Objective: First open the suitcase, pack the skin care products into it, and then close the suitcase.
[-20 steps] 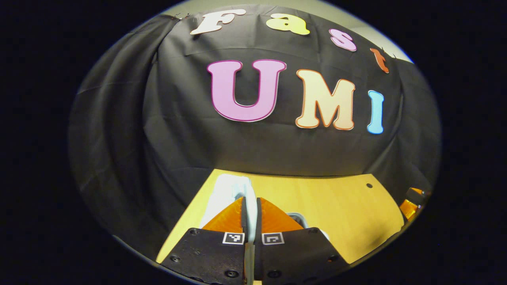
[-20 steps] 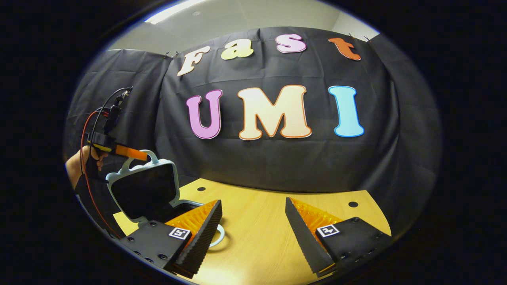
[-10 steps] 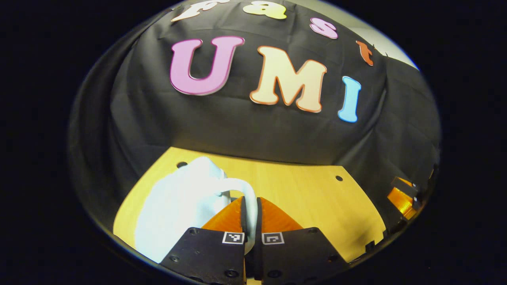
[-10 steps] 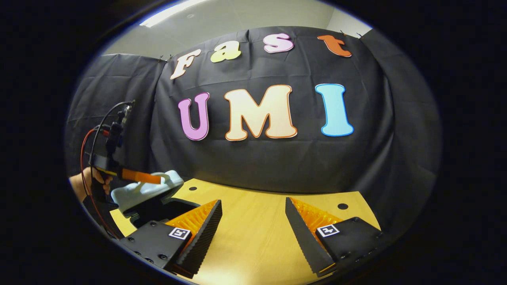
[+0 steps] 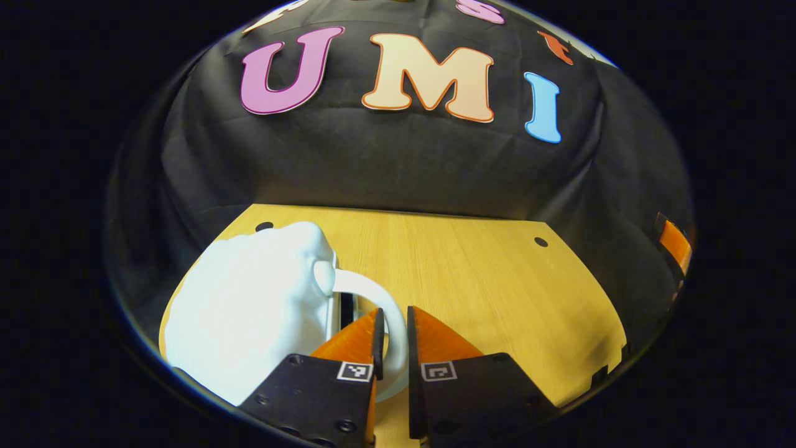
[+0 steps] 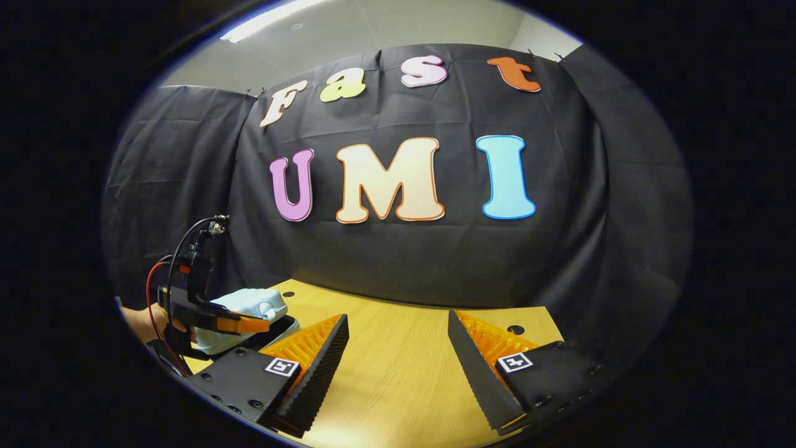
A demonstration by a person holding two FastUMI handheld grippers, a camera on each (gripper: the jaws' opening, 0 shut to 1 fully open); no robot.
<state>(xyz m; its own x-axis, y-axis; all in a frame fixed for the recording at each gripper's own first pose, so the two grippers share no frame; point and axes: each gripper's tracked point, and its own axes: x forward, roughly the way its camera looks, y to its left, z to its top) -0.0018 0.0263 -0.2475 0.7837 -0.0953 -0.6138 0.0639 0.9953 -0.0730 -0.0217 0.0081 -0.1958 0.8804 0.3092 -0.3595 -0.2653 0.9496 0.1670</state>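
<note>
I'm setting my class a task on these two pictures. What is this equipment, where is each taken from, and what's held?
No robot here: a person holds two two-finger grippers, each carrying a camera looking along its fingers. In the left gripper view, the left gripper straddles the handle of a white suitcase on the wooden table; whether it presses, I cannot tell. In the right gripper view, the right gripper hangs open over the table, holding nothing.

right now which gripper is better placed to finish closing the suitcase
Left. The left gripper already straddles the suitcase handle over the lowered lid; the right gripper hangs open above bare table.
</note>
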